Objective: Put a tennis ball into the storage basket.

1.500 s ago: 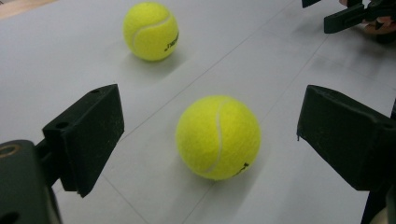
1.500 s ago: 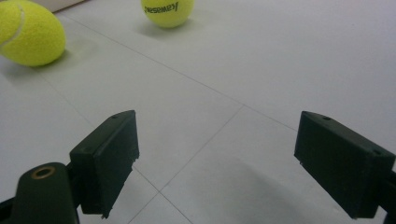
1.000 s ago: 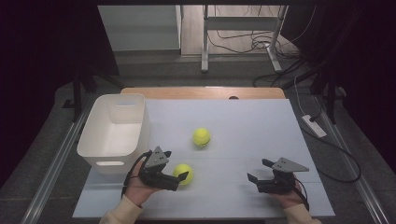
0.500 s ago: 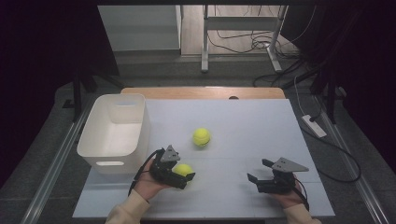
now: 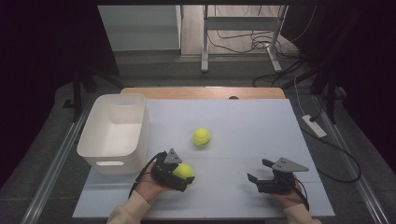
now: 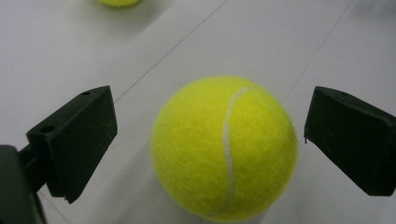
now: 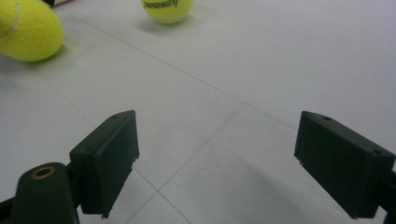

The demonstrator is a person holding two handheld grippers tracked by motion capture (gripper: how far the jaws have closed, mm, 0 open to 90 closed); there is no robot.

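Note:
Two yellow tennis balls lie on the white table top [image 5: 252, 126]. The near ball [image 5: 184, 171] [image 6: 224, 147] sits between the jaws of my left gripper [image 5: 183, 176] [image 6: 212, 137]. Those jaws have just been opening and now stand open, with a gap on each side of the ball. The far ball [image 5: 201, 136] [image 7: 168, 9] rests alone mid-table. My right gripper [image 5: 258, 170] [image 7: 215, 158] hovers low at the front right, open, with bare table between its jaws. In the right gripper view the near ball [image 7: 28, 30] shows at the top left.
A white plastic bin [image 5: 142, 126] stands at the table's left side, just beyond my left hand. A wooden strip [image 5: 201, 92] edges the far side. Cables and a power strip [image 5: 314, 126] lie on the floor to the right.
My left hand has moved down and to the right, bringing its jaws around the near ball. The right hand and the far ball have stayed put.

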